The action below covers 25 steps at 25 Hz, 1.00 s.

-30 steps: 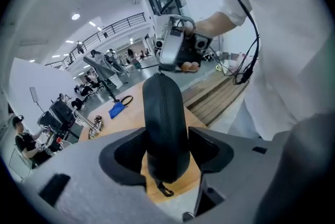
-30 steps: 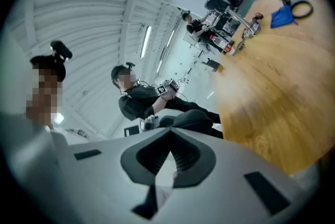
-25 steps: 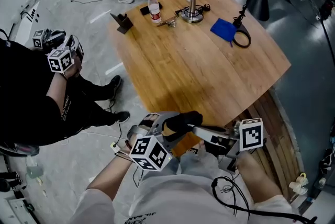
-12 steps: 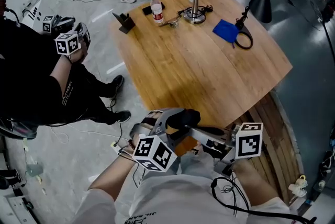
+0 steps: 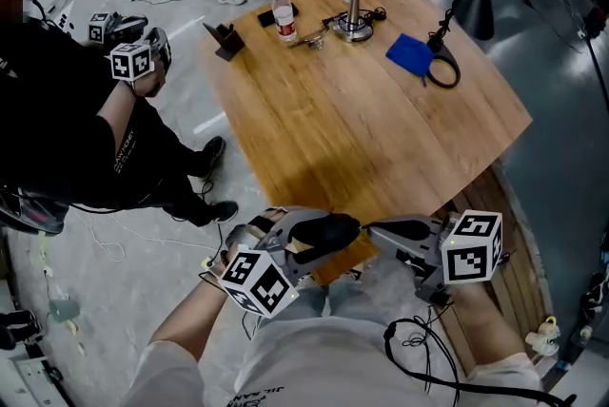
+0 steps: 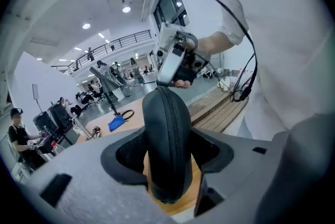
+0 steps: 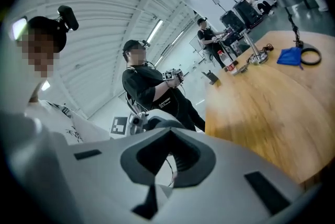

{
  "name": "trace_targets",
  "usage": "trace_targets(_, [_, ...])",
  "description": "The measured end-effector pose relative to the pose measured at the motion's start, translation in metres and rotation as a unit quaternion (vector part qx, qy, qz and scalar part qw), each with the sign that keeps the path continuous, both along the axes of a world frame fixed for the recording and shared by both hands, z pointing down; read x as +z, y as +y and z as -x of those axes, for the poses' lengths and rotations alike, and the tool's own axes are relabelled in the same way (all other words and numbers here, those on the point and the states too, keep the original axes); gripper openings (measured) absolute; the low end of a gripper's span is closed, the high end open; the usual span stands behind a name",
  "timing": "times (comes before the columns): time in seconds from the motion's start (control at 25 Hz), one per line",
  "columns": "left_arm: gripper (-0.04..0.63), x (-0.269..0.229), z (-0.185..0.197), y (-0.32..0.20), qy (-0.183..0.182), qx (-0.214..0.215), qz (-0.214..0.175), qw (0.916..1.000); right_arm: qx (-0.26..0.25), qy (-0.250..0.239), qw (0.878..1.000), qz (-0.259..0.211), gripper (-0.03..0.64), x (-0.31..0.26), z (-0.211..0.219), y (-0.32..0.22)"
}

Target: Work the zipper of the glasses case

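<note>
The glasses case [image 5: 331, 230] sits off the near edge of the wooden table [image 5: 381, 110], low in front of the person. It is clamped across its middle by the left gripper [image 5: 303, 242], whose jaws are closing in on it. In the left gripper view the zipper [image 6: 170, 129] runs straight up the ridge of the case, away from that gripper. So the long axis points directly at the right gripper [image 5: 373, 229]. That one is pinched fully together with nothing showing between its jaws, its tip just beside the free end of the case. I can't pick out the zipper pull from here. The right is clearly the working hand, and my read is that it has to meet the zipper line end-on and travel along that ridge.
</note>
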<state>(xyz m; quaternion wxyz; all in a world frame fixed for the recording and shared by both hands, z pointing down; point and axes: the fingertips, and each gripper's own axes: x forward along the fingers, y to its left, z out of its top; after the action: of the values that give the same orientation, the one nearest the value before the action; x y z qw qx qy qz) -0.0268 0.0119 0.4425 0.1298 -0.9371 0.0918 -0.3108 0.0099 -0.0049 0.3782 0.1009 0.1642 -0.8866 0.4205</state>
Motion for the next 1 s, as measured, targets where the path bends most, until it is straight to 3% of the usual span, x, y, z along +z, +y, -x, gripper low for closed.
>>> trace_targets(0.12, [0.258,-0.013,0.001,0.011,0.031,0.024,-0.005,0.9992,-0.012,0.012,1.000,-0.002,-0.001,0.007,-0.002,0.000])
trace_targets(0.2, [0.256,-0.034,-0.003,0.016,0.071,0.027,0.005,0.9971,-0.004,0.034,0.999,-0.005,-0.002,0.019,-0.008,-0.003])
trace_targets(0.28, [0.256,-0.052,-0.006,0.016,0.091,0.019,0.010,0.9956,0.017,0.016,1.000,0.015,-0.002,0.023,-0.016,-0.007])
trace_targets(0.32, [0.256,-0.052,-0.006,0.015,0.083,0.018,0.005,0.9964,0.025,0.005,1.000,0.013,-0.002,0.021,-0.019,-0.009])
trace_targets(0.4, [0.256,-0.042,-0.001,0.012,0.057,0.018,-0.003,0.9982,0.024,0.007,0.999,-0.041,0.000,0.009,-0.024,-0.011])
trace_targets(0.48, [0.256,-0.032,0.005,0.008,0.045,0.014,-0.010,0.9988,-0.006,-0.030,0.997,-0.065,0.000,-0.007,-0.021,-0.007])
trace_targets(0.52, [0.256,-0.033,0.005,0.007,0.048,0.011,-0.011,0.9987,-0.023,-0.067,0.996,-0.054,0.000,-0.016,-0.017,-0.004])
trace_targets(0.56, [0.256,-0.036,0.005,0.007,0.053,0.009,-0.011,0.9985,-0.038,-0.099,0.994,-0.041,0.047,-0.022,-0.012,-0.001])
trace_targets(0.64, [0.256,-0.044,0.003,0.008,0.063,0.012,-0.016,0.9978,-0.062,-0.133,0.989,-0.022,0.092,-0.025,-0.003,0.006])
trace_targets(0.84, [0.256,-0.056,0.000,0.016,0.064,0.030,-0.032,0.9970,-0.095,-0.187,0.978,0.020,0.092,-0.035,0.010,0.021])
trace_targets(1.0, [0.256,-0.056,-0.002,0.016,0.056,0.034,-0.037,0.9972,-0.100,-0.188,0.977,0.030,0.090,-0.036,0.012,0.022])
